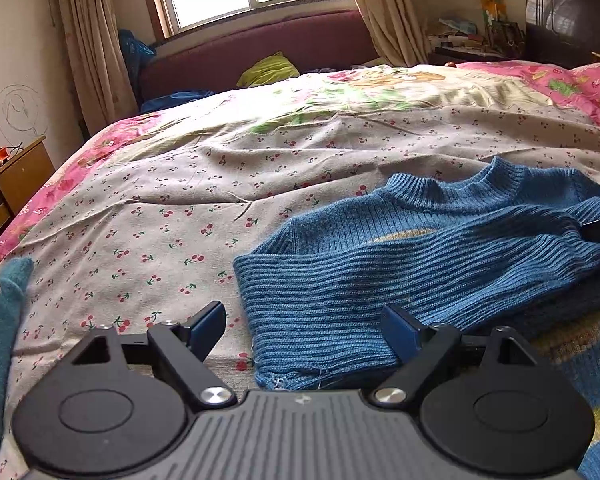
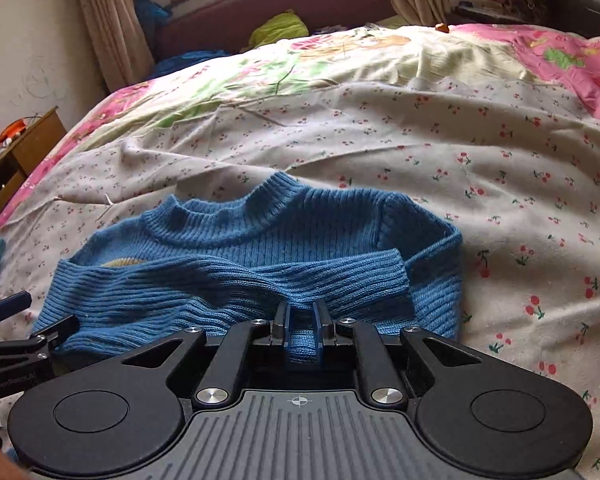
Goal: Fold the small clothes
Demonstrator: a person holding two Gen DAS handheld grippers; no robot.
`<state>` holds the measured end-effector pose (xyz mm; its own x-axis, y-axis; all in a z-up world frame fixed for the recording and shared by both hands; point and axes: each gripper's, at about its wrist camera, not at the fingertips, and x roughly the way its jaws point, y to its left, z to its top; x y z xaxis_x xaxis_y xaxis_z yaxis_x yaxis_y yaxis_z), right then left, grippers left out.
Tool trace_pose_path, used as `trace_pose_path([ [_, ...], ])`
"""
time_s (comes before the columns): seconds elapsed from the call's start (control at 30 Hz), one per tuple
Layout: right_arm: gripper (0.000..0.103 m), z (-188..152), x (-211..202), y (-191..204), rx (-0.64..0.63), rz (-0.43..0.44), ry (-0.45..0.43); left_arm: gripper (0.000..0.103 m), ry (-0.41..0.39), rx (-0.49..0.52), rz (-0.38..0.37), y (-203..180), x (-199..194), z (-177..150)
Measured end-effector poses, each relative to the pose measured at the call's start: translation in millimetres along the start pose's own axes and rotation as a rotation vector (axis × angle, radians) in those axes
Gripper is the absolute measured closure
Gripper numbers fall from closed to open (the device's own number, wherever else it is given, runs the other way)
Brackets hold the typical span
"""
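Bedding covers nearly everything in both views: a cream bedspread (image 1: 188,200) printed with small red cherries, wrinkled in long shallow creases, with a pink floral quilt (image 1: 560,84) along the bed's far right edge and a padded maroon headboard (image 1: 260,48) under the window at the far end. On the bedspread near the bed's near edge lies the blue sweater (image 2: 236,264), a small ribbed knit with a raised round collar at its far side and a patch of yellow pattern showing on the chest. Its two sleeves are folded across the front as thick corded bands, and the hem faces the cameras with loose threads hanging from it. A teal knit item (image 1: 0,320) sits at the near left edge of the bed. The right gripper (image 2: 302,316) has its blue-padded jaws drawn close together, pinching a fold of the sweater's lower ribbing between them. The left gripper (image 1: 304,324) is spread wide over the sweater's near left corner, the right finger resting over the knit and the left one above bare bedspread, neither gripping anything.
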<state>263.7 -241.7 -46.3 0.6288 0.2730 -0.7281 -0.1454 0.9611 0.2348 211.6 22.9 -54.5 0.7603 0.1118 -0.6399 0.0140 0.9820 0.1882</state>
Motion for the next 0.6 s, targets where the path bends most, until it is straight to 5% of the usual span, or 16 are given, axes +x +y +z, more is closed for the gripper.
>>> trace_pose_path([
  [0.2, 0.09, -4, -11, -8, 0.014, -0.014, -0.012, 0.005, 0.026, -0.094, -0.04, 22, 0, -7],
  [0.37, 0.087, 0, -30, 11, -0.032, 0.004, -0.094, 0.005, -0.027, -0.085, -0.024, 21, -9, 1],
  [0.6, 0.089, -10, -6, 3, -0.041, -0.039, -0.031, 0.004, 0.009, -0.097, -0.007, 17, 11, 2],
])
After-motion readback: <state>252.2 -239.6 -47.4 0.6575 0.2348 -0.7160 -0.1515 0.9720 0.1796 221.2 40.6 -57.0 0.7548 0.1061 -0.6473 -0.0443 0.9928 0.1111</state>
